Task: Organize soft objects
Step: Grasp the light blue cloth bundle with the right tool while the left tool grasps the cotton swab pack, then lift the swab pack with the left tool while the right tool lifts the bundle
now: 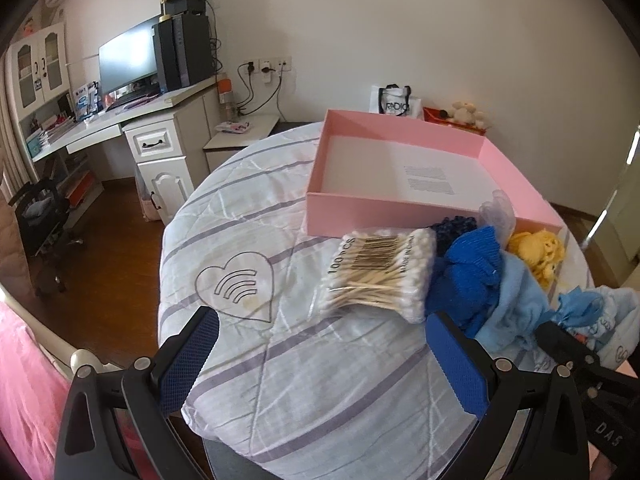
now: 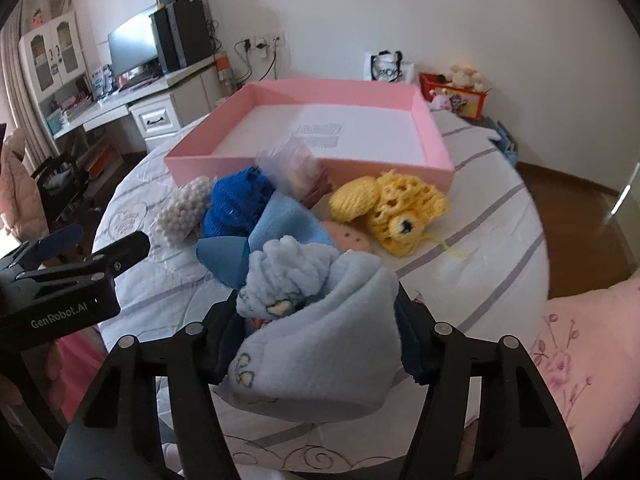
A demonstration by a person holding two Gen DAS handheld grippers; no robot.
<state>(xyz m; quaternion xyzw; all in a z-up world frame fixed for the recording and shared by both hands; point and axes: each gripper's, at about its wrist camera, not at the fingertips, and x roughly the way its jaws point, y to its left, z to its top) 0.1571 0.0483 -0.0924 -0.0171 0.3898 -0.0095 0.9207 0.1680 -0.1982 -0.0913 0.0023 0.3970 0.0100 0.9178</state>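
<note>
**Right gripper clamps pale blue fleece; left gripper spread wide over quilt**

Right gripper (image 2: 320, 344): fingers closed onto a bundle of pale blue fleece (image 2: 320, 360), which fills the gap between them. A fluffy pale blue knit piece (image 2: 280, 272) sits on top of the bundle, near the front edge of the striped quilt (image 1: 320, 380).

Left gripper (image 1: 320, 360): jaws wide apart, nothing between the blue pads (image 1: 188, 360). It hangs over the near left part of the quilt, just short of the cotton swab packet (image 1: 380, 276).

Pink box (image 1: 400, 164): open, shallow, white floor with a printed patch; sits toward the far edge of the quilt.

Along the box's near wall, left to right in the right wrist view: swab packet, dark blue knit piece (image 2: 236, 204), a clear plastic bag (image 2: 292, 168) leaning on the wall, and a yellow crochet piece (image 2: 392, 204). A mid-blue cloth (image 2: 280, 220) lies between the dark blue knit and the held bundle, touching both.

Background: a desk with a monitor (image 1: 128, 60) stands at far left against the wall.
</note>
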